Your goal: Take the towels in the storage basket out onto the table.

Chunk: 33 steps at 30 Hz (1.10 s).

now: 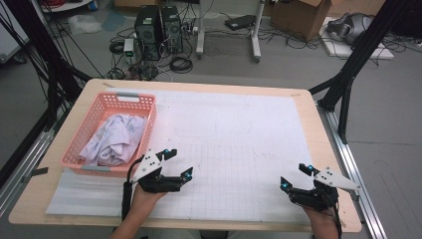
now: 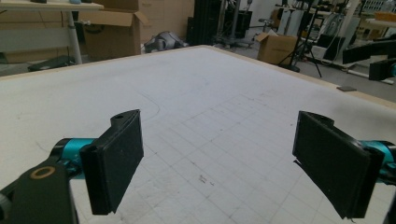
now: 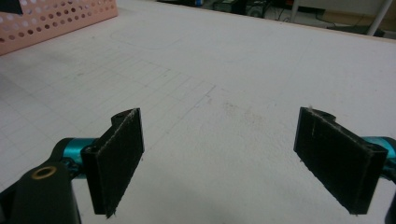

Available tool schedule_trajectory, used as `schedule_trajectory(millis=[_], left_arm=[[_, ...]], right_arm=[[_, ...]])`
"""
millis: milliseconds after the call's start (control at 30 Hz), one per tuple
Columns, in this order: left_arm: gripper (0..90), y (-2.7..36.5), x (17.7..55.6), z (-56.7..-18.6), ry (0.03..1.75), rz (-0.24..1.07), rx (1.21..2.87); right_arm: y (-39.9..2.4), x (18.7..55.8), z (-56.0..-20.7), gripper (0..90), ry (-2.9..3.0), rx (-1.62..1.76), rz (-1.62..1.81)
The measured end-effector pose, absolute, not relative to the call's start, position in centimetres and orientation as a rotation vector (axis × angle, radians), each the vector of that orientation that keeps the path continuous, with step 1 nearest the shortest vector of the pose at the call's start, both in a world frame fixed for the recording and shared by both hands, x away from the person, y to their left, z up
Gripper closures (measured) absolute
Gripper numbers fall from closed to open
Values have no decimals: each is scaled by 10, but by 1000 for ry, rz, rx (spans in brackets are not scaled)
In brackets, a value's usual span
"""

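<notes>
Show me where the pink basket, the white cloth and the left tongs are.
pink basket (image 1: pixel 117 99): high view, far rim of the perforated wall.
white cloth (image 1: pixel 115 139): high view, middle of the crumpled bundle inside the basket.
left tongs (image 1: pixel 179 164): high view, open gap midway between the two tips.

Basket (image 1: pixel 97 127): pink perforated plastic, slight sheen. Garment (image 1: pixel 115 140) inside: pale crumpled cloth, soft, matt. Table (image 1: pixel 318 149): light wood edge, matt white gridded sheet, scuffed. Left gripper (image 1: pixel 179 163) and right gripper (image 1: pixel 294 176): matt black jaws, rough-faced pads (image 3: pixel 120 158).
</notes>
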<state>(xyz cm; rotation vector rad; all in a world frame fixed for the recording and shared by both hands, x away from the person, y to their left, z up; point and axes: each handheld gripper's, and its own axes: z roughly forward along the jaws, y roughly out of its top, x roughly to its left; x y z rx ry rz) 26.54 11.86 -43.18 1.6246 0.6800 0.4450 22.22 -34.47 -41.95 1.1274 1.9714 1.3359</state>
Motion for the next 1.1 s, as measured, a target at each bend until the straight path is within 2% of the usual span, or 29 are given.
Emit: schedule_trajectory(millis=[233,1100], left_arm=[[164,118,263,-430,661,394,1617],[165,136,264,-388,641,412,1577]], right_arm=[[-342,220,-419,146,1975,1117,1331],[-341,222,-420,146,1997,1116,1329]])
